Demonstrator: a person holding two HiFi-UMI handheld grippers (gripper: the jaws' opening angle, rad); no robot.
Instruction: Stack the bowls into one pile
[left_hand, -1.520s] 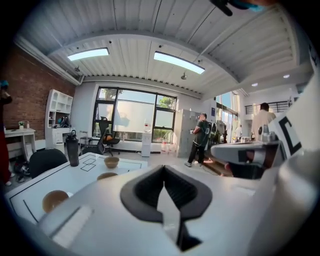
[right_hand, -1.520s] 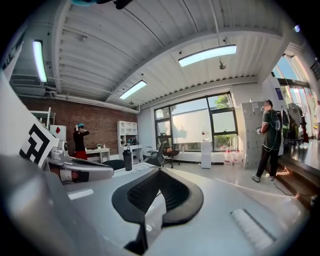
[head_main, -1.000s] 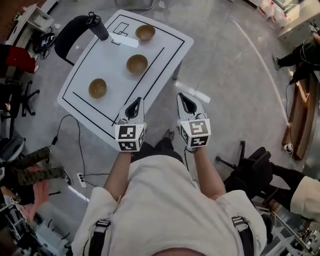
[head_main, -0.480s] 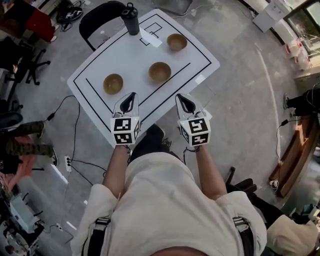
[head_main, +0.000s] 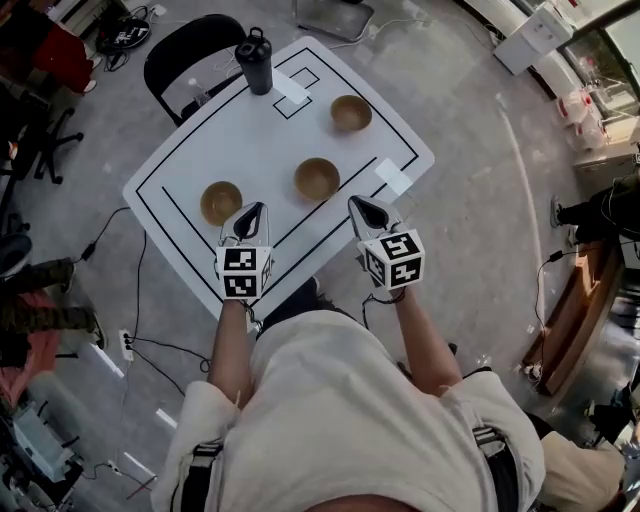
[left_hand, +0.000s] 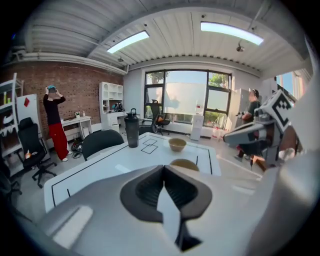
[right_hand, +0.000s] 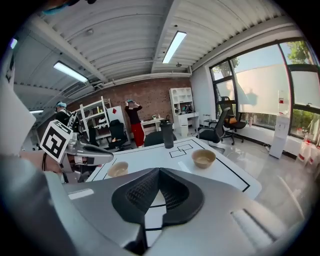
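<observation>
The near bowl (head_main: 221, 201), middle bowl (head_main: 316, 178) and far bowl (head_main: 351, 112) stand apart in a row along the tabletop's (head_main: 250, 140) near edge, where the left gripper (head_main: 252, 208) and right gripper (head_main: 361, 203) hover clenched and empty.

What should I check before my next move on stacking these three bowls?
1. Bowls upright and apart: ok. The left bowl, middle bowl and far bowl stand singly on the table.
2. Grippers empty: ok. Nothing sits between the jaws of the left gripper or the right gripper.
3. Jaws open for a grab: not ok. Both are shut.
4. Bottle out of the way: ok. It stands at the far edge, apart from the bowls.
5. Pile begun: not ok. No bowl sits in another.
</observation>
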